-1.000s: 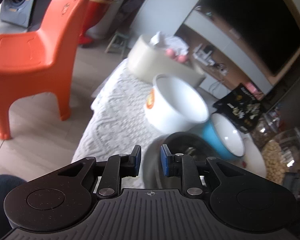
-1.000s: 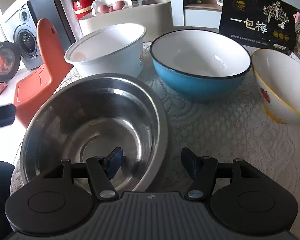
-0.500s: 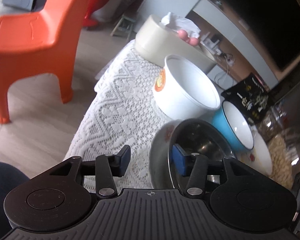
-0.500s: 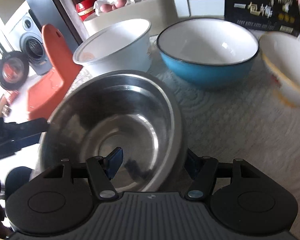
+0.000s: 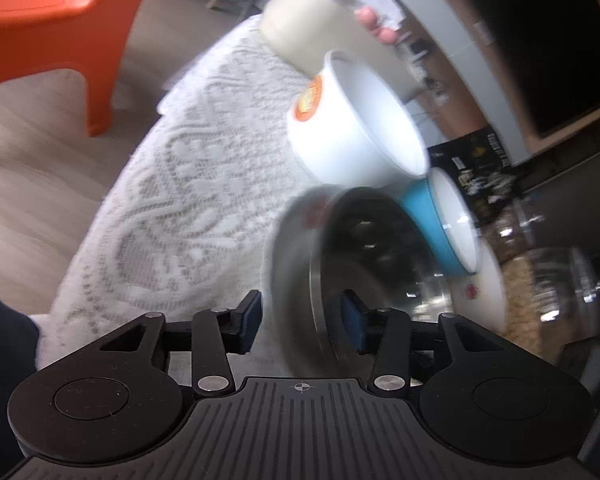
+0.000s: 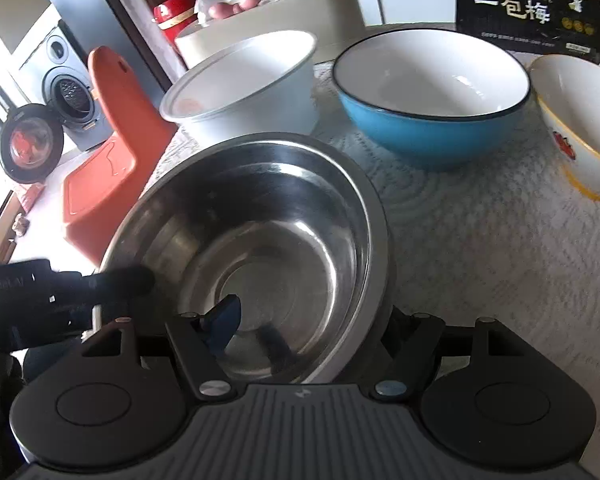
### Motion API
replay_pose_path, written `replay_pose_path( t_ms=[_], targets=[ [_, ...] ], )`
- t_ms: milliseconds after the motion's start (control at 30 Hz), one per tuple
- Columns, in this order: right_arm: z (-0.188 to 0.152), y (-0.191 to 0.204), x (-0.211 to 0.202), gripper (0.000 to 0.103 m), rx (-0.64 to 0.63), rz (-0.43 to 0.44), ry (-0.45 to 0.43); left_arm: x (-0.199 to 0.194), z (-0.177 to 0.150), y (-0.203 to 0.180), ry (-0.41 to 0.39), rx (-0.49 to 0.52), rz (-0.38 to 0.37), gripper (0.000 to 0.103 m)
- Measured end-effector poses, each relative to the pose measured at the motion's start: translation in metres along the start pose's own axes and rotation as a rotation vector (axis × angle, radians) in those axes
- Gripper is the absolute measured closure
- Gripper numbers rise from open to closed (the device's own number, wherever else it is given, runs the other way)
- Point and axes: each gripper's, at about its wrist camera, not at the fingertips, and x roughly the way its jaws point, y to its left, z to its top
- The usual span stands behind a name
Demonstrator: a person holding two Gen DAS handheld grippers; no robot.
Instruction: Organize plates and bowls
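- White lace cloth (image 5: 172, 200) covers the counter, with an orange chair (image 5: 52, 8) beside it.
- Metal bowl (image 6: 260, 248) sits near the counter's edge, in front of the white bowl (image 6: 252, 80) and blue bowl (image 6: 432, 100).
- Left tongs (image 5: 300, 316) have just opened wide; the bowl's rim is now between them, not squeezed yet.
- Right tongs (image 6: 312, 328) have just opened wider around the near rim.
- Both look ready to lift it.
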Motion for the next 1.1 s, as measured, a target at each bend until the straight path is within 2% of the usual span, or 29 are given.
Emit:
replay_pose_path(
  t_ms=[100,167,267,400,500,600,700,767,833,900,967,1067,1100],
  targets=[
    [-0.003,0.011,-0.001,0.030,-0.015,0.064,0.021,-0.006,0.002,-0.007,-0.038,0.049,0.094,0.053],
    [-0.007,0.023,0.001,0.030,-0.044,0.088,0.035,-0.010,0.005,-0.002,-0.061,0.044,0.132,0.053],
    [-0.012,0.030,0.006,0.029,-0.063,0.094,0.037,-0.012,0.007,0.005,-0.064,0.028,0.123,0.053],
    [-0.010,0.020,0.004,0.029,-0.040,0.120,0.033,-0.014,0.005,-0.001,-0.062,0.055,0.143,0.053],
    [-0.010,0.015,-0.006,0.029,-0.040,0.105,-0.011,-0.019,0.002,-0.006,-0.082,0.073,0.174,0.054],
    [-0.012,0.008,-0.023,0.029,-0.053,0.049,-0.098,-0.034,-0.001,-0.022,-0.188,0.130,0.248,0.055],
    [-0.012,-0.006,-0.051,0.029,-0.077,-0.027,-0.212,-0.056,-0.003,-0.051,-0.332,0.199,0.307,0.055],
    [-0.012,-0.020,-0.068,0.028,-0.097,-0.079,-0.274,-0.062,-0.004,-0.073,-0.367,0.236,0.273,0.055],
    [-0.008,-0.044,-0.089,0.027,-0.111,-0.161,-0.321,-0.056,-0.004,-0.099,-0.330,0.261,0.171,0.055],
    [-0.001,-0.074,-0.107,0.024,-0.091,-0.252,-0.349,-0.030,-0.008,-0.127,-0.230,0.270,0.035,0.055],
    [0.009,-0.107,-0.118,0.017,-0.063,-0.342,-0.363,0.006,-0.016,-0.152,-0.124,0.275,-0.061,0.055],
    [0.019,-0.153,-0.122,0.014,-0.026,-0.501,-0.358,0.070,-0.034,-0.187,0.028,0.282,-0.132,0.056],
    [0.024,-0.166,-0.123,0.014,-0.006,-0.519,-0.360,0.089,-0.039,-0.196,0.062,0.283,-0.139,0.057]
  ],
)
